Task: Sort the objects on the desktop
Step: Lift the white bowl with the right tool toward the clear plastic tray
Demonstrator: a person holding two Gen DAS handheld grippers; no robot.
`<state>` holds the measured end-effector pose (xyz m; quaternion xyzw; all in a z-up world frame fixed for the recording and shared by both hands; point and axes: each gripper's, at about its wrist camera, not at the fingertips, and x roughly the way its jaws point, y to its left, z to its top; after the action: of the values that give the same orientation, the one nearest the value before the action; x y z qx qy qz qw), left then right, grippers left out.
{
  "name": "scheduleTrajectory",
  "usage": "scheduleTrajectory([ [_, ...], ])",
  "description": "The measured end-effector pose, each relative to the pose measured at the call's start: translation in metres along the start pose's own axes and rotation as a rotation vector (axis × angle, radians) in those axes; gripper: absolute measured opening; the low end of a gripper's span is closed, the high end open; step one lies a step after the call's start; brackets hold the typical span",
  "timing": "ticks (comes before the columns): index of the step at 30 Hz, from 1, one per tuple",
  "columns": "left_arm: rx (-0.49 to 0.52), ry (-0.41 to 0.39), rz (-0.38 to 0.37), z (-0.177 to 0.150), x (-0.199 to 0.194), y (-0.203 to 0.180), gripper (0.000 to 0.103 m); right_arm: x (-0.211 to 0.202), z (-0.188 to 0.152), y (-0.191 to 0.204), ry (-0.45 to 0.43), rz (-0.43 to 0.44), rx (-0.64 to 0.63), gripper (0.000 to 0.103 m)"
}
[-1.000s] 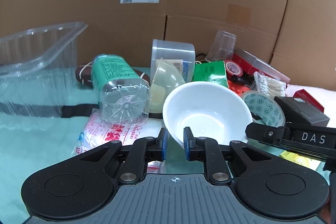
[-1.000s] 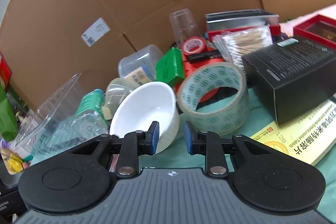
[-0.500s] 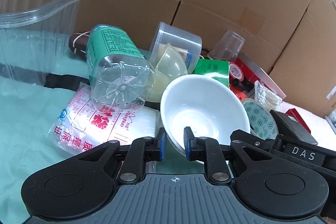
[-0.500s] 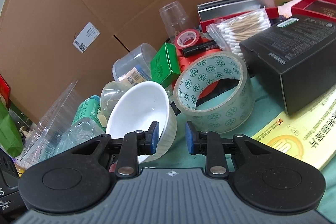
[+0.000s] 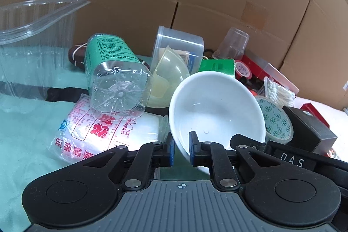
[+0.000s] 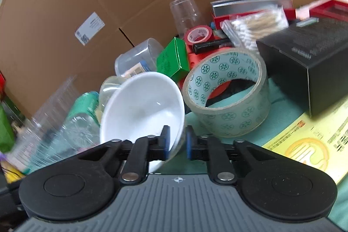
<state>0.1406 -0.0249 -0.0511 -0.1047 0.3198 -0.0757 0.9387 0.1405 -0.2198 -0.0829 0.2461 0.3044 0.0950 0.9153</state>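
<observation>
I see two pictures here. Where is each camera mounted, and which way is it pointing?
Left wrist view: sits on the left gripper, looking forward and slightly down at the clutter before a cardboard wall; its own two fingers clamp the white bowl's near rim, and the right gripper shows at right.
Right wrist view: sits on the right gripper, facing the same pile from the other side; its fingers pinch the bowl's rim.
Shared: white bowl, patterned tape roll, green box, clear bottle.

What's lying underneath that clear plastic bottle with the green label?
The clear bottle lies on its side atop a white packet with red print. The bottle covers the packet's far end, so anything beneath there stays hidden.
</observation>
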Motion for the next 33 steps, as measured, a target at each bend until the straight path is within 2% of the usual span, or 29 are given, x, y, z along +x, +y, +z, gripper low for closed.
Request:
scheduleTrajectory([
  [8,0.029,-0.032,-0.010,0.000,-0.014,-0.008,0.008,-0.015,0.000,0.004,-0.040,-0.003,-0.013,0.014],
  [16,0.050,-0.141,0.011,0.016,-0.057,-0.008,0.009,-0.044,0.011,0.041,-0.123,0.023,-0.104,0.014],
  [21,0.024,-0.219,0.048,0.038,-0.088,0.015,0.009,-0.048,0.018,0.084,-0.149,0.078,-0.165,0.014],
  [27,0.000,-0.293,0.128,0.064,-0.120,0.056,0.009,-0.042,0.024,0.148,-0.155,0.159,-0.241,0.014],
  [33,-0.043,-0.326,0.194,0.081,-0.139,0.103,0.010,-0.027,0.020,0.203,-0.139,0.221,-0.297,0.014],
])
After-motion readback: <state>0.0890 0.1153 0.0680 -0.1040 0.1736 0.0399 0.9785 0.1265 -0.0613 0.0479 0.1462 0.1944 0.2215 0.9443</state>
